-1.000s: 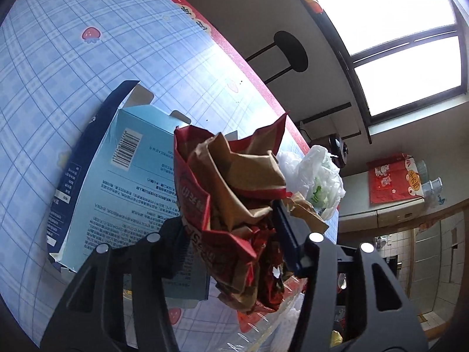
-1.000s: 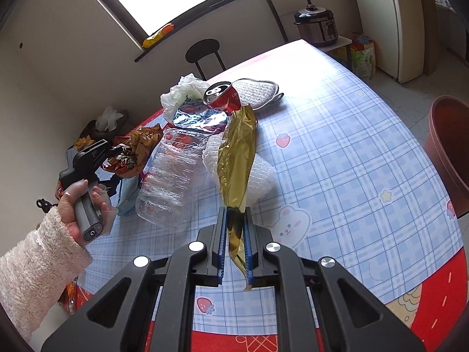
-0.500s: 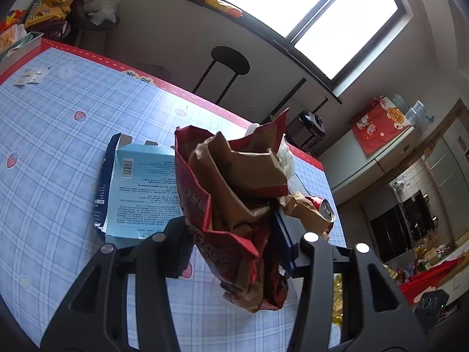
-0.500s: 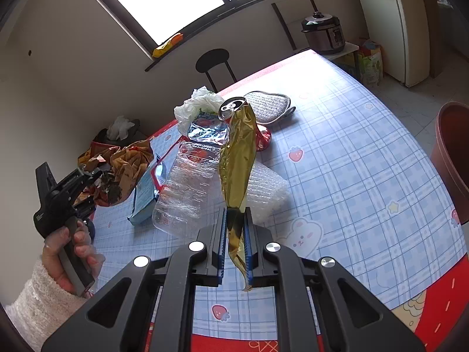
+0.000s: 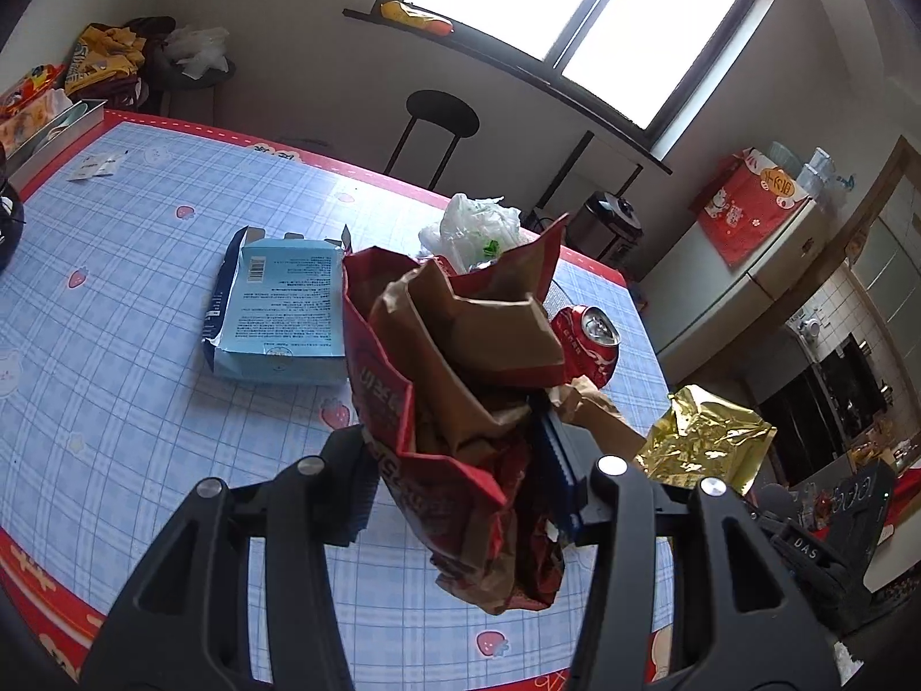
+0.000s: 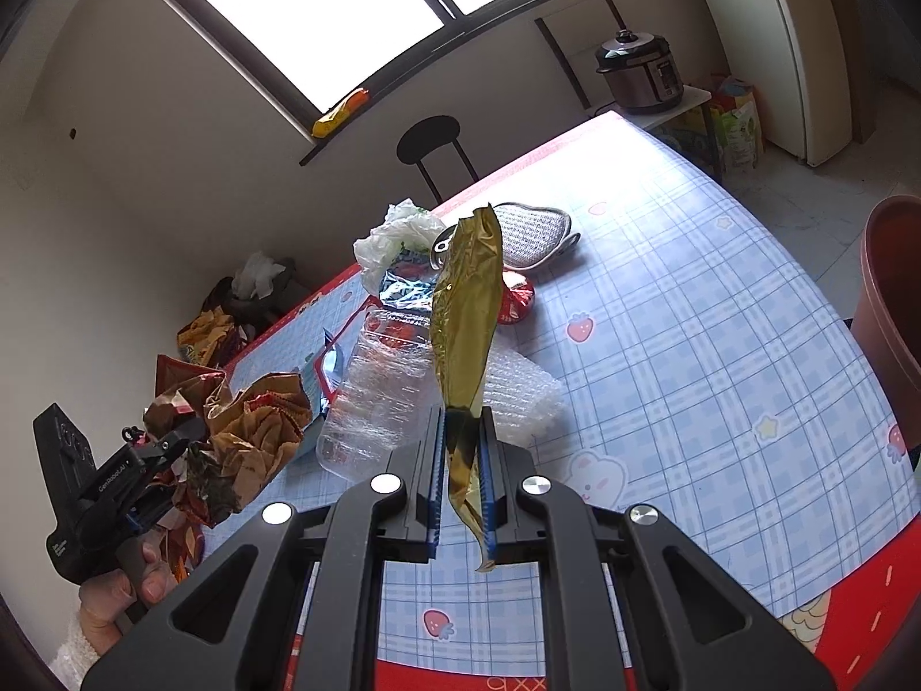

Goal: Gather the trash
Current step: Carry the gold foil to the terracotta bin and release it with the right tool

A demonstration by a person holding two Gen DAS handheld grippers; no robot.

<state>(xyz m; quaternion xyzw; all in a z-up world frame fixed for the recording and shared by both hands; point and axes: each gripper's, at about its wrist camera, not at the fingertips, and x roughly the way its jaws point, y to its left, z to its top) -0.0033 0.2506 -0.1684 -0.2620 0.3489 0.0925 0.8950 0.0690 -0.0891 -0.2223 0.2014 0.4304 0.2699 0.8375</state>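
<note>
Left wrist view: left gripper (image 5: 455, 460) about half open, its fingers pressed on a crumpled red-and-brown paper bag (image 5: 460, 391) that fills the gap and stands up above the fingertips, clear of the checked tablecloth (image 5: 115, 345). Beyond the left finger, a flattened light-blue carton (image 5: 276, 311) lies flat. Beyond the right finger, a red drink can (image 5: 587, 345) lies on its side; farther off, a white plastic bag (image 5: 478, 224). Just right of the right finger, a gold foil wrapper (image 5: 702, 443).

Right wrist view: right gripper (image 6: 463, 483) nearly closed, pinching the gold foil wrapper (image 6: 466, 316) by its lower end; the wrapper rises straight up between the fingers. Behind it on the cloth: a clear plastic container (image 6: 374, 397), bubble wrap (image 6: 518, 397), a grey mesh pad (image 6: 529, 236). Far left of the fingers, a hand (image 6: 115, 587) holds the left gripper (image 6: 172, 460) with the paper bag (image 6: 242, 426).
</note>
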